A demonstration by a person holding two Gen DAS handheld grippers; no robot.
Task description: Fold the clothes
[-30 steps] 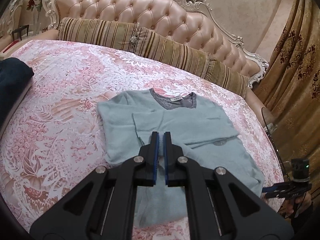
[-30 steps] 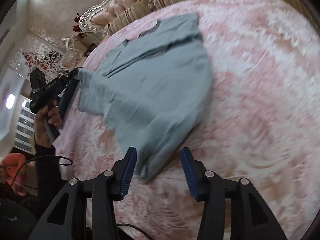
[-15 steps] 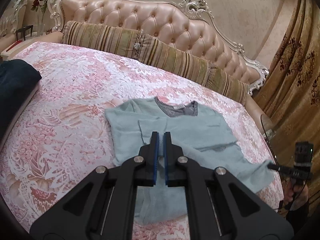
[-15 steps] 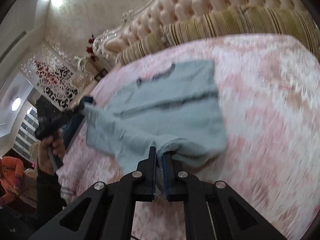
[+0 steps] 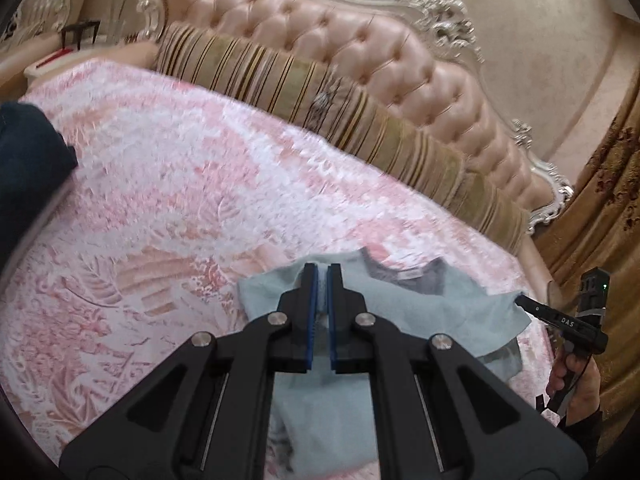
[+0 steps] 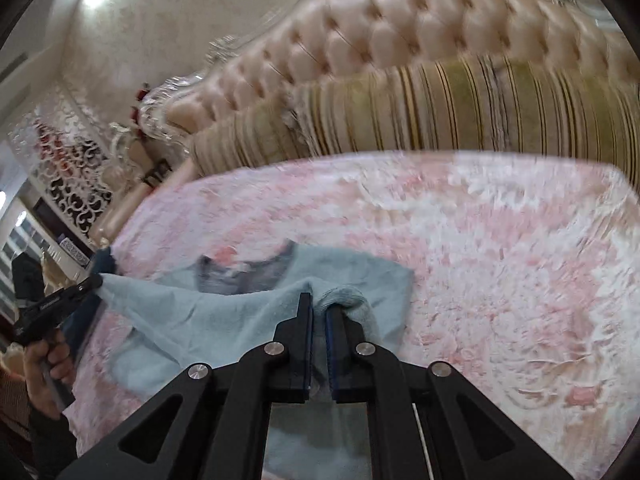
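Two grippers are pinching the same pale blue top (image 5: pixel 420 308) over a bed covered in a pink-and-white floral bedspread (image 5: pixel 180 208). Seen from its own camera, the left gripper (image 5: pixel 322 280) is sitting with its blue-padded jaws drawn almost together, a fold of the blue fabric caught between them. The right gripper (image 6: pixel 319 308) is doing the same on its side — jaws clamped tight, with a bunched roll of the cloth bulging out just past its right finger.

From the left camera, the right gripper (image 5: pixel 524 302) is appearing at the far right edge, gripping a corner of the top, with the person's right hand (image 5: pixel 576 376) wrapped around its handle. From the right camera, the left gripper (image 6: pixel 94 280) is showing at the left edge, nipping the opposite corner, held by the left hand (image 6: pixel 44 364).

Between the two grips the hem edge is hanging as a raised, slightly sagging band above the rest of the garment. The grey collar (image 6: pixel 244 276) is lying flat on the bedspread, facing the striped bolster (image 6: pixel 460 108) and the tufted pink headboard (image 5: pixel 352 52). Something dark blue (image 5: pixel 28 172) is lying at the left edge of the bed; what it is cannot be made out. Both views are blurred.
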